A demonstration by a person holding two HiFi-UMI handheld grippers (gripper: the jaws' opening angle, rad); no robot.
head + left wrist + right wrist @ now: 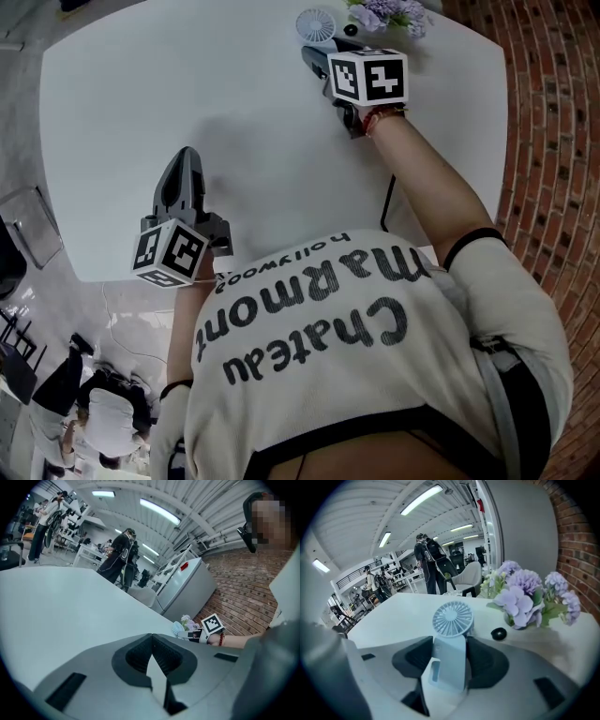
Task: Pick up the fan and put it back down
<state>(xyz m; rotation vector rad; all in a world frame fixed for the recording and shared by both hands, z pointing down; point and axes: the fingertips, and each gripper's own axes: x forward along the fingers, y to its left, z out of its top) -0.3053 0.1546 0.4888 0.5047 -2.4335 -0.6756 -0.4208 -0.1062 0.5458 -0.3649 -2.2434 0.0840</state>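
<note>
Fan (452,619) was gripped by right gripper (449,654); left gripper (152,651) was clenched, empty. Lift step was judged in hand; upright set-down on table (187,94) required next.

The small pale-blue plastic handheld fan (451,639) has a round slatted grille head above a flat rectangular handle. It sits at the far right of the white table (187,112), just left of the purple flowers (525,595). The grille faces the near side. The right gripper (450,658) clamps the handle between its jaws.
</note>
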